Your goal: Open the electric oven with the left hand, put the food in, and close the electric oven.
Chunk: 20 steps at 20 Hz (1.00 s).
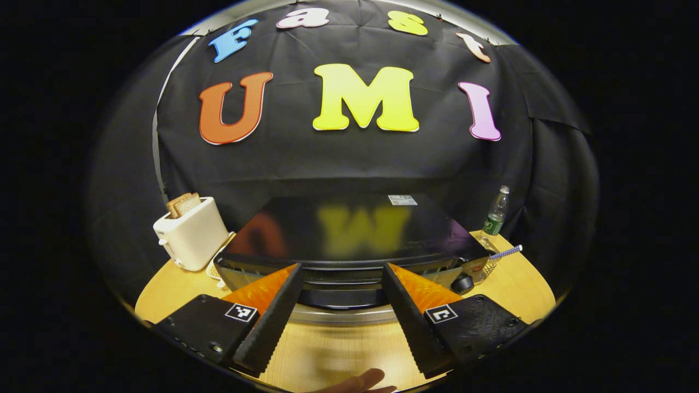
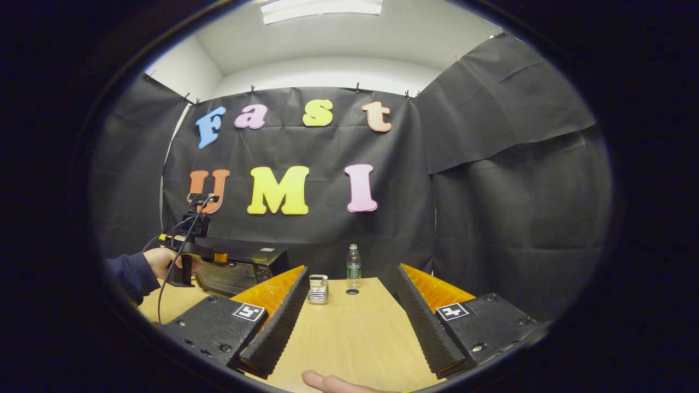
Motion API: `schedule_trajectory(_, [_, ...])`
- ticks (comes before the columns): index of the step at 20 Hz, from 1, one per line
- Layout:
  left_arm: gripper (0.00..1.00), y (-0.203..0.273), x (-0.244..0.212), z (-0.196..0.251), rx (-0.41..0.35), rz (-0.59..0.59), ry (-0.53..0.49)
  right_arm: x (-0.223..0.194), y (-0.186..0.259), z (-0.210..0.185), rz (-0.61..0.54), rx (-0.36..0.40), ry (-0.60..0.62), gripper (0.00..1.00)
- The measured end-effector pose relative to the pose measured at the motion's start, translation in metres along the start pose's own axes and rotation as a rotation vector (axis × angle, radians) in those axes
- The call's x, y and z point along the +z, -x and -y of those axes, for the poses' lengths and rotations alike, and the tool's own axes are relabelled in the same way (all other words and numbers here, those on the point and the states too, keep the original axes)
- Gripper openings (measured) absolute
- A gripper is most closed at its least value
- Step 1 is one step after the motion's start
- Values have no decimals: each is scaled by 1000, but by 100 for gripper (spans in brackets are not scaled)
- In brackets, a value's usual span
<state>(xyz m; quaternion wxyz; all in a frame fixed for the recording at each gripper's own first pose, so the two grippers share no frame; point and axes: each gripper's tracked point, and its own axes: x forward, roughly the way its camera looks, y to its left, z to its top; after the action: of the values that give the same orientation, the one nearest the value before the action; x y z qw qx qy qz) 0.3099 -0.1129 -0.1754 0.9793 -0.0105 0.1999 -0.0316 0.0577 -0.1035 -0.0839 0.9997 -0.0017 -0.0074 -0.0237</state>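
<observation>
Left gripper (image 1: 339, 284): fingers spread wide, nothing between them, placed just before the front top edge of the electric oven (image 1: 349, 234), with the oven's handle bar (image 1: 344, 314) lying across the gap between the two fingers; touching or not, cannot tell. Oven: black, glossy top, door closed, standing on the wooden table (image 1: 524, 284) against the booth wall. To the left of the oven, a white toaster (image 1: 191, 234) with slices of bread (image 1: 183, 204) standing in its slot. To the right of the oven, a plastic bottle (image 1: 496, 214) with green label, and near it a striped straw (image 1: 507, 252). Right gripper (image 2: 349, 305): also wide apart, holding nothing, hanging over a bare part of the table. Ahead of it, a small glass jar (image 2: 318, 289), and just beside that the bottle, upright. In the right gripper view, far at the left, the oven with the left gripper at its front, held by a hand (image 2: 161, 261) in a dark sleeve (image 2: 128, 275).
</observation>
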Motion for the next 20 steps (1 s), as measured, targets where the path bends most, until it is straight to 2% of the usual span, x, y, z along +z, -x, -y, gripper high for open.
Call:
schedule_trajectory(11, [96, 55, -62, 3, -4, -45, -19, -2, 46, -8, -31, 16, -1, 98])
schedule_trajectory(14, [97, 59, -71, 4, -3, -31, -22, -10, 48, -8, -68, 19, -7, 99])
schedule_trajectory(20, [97, 73, -111, 13, -2, -107, -26, -21, 41, -8, -112, 20, -23, 99])
